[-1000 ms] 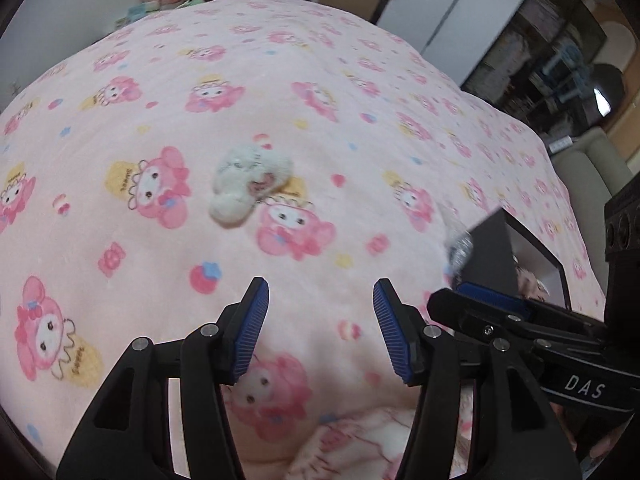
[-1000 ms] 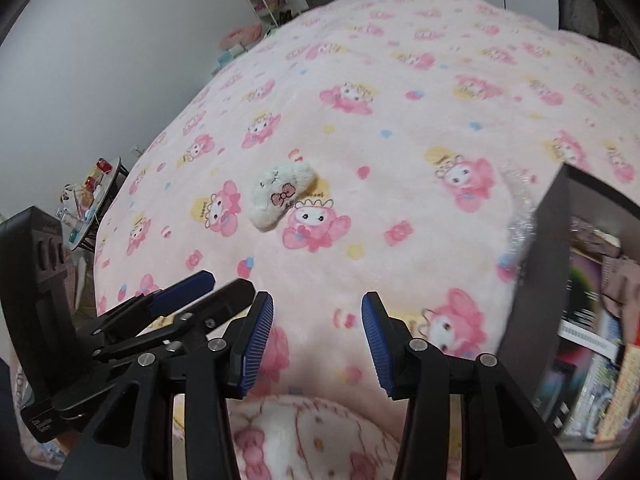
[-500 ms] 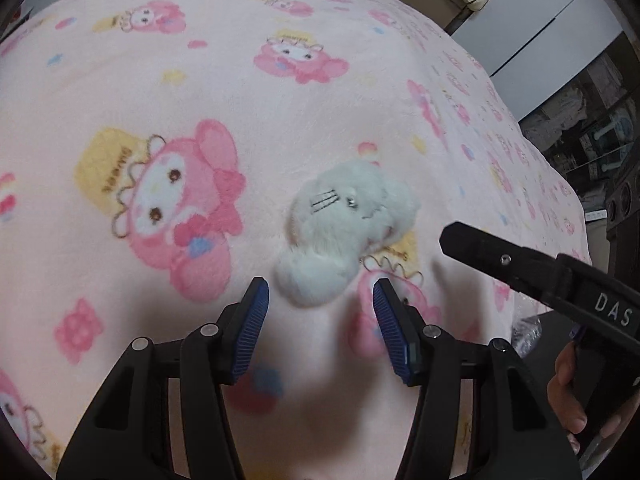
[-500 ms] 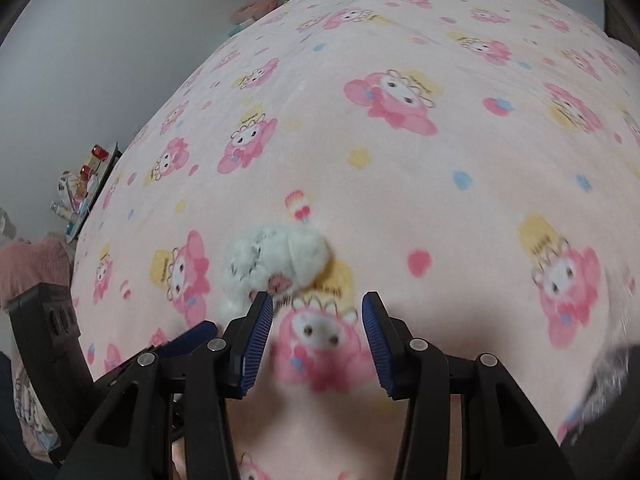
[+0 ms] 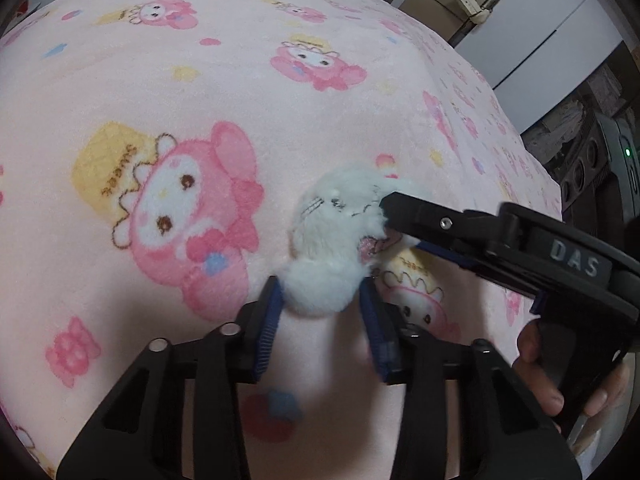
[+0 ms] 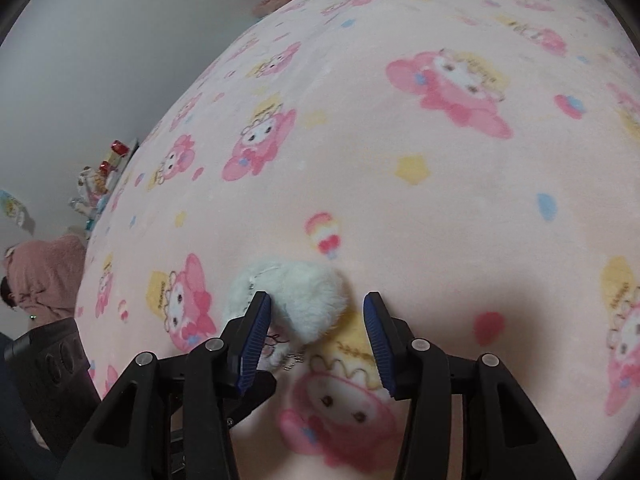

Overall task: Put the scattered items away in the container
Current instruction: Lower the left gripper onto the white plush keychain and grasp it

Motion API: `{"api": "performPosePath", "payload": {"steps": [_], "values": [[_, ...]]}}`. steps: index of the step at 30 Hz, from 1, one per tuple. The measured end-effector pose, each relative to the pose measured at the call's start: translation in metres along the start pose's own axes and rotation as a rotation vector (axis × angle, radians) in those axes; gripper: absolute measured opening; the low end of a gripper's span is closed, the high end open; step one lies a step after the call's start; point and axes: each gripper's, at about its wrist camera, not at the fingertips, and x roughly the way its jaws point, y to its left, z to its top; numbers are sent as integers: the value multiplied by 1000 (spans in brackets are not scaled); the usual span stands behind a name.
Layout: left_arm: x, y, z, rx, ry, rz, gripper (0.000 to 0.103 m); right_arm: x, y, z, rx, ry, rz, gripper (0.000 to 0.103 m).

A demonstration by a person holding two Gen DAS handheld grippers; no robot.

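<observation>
A small white plush toy (image 5: 336,236) lies on the pink cartoon-print blanket (image 5: 160,80). My left gripper (image 5: 322,300) has its jaws closing, and both blue pads touch the toy's round fluffy lower end. From the right comes my right gripper (image 5: 400,226), its upper finger resting against the toy's head. In the right wrist view the plush toy (image 6: 308,296) sits partly between the jaws of the right gripper (image 6: 316,304), against the left pad (image 6: 256,324), with a gap to the other pad. No container is in view.
The blanket (image 6: 400,160) fills both views. A hand (image 5: 560,380) holds the right gripper's handle. White cabinet doors (image 5: 540,32) stand beyond the bed's far right. A shelf of small items (image 6: 104,176) and a pink cloth heap (image 6: 44,272) lie off the bed's left edge.
Both grippers dropped toward the plush toy. The left jaws narrowed onto its lower end. The right gripper slid in around its head. The black box has left both views.
</observation>
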Motion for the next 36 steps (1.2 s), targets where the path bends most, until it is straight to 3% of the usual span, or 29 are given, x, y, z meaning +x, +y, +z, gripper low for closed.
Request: {"api": "performPosePath", "payload": {"steps": [3, 5, 10, 13, 17, 20, 24, 28, 30, 34, 36], "values": [[-4, 2, -1, -4, 3, -29, 29, 7, -1, -4, 43, 39, 120, 44], [-9, -1, -3, 18, 8, -32, 26, 5, 5, -9, 40, 44, 153, 44], [-28, -2, -24, 49, 59, -74, 17, -20, 16, -28, 34, 26, 129, 44], [-43, 1, -41, 68, 90, -85, 7, -38, 19, -41, 29, 18, 94, 44], [-49, 18, -49, 28, 119, -79, 8, -61, 22, -45, 20, -32, 40, 44], [-46, 25, -46, -6, 122, -96, 21, -49, 15, -28, 38, -37, -19, 44], [-39, 20, -33, -28, 102, -163, 38, -21, 15, -2, -8, -8, -19, 44], [-15, 12, -27, -17, 134, -130, 36, 10, 20, 1, -70, 75, -12, 44], [-13, 13, -27, -22, 126, -109, 30, 19, 15, -4, -53, 103, 16, 44], [-21, 15, -25, -16, 123, -122, 29, 15, 8, -15, 22, 135, 142, 43], [-27, 16, -24, -12, 116, -124, 29, 8, 14, -21, 3, 139, 133, 43]]}}
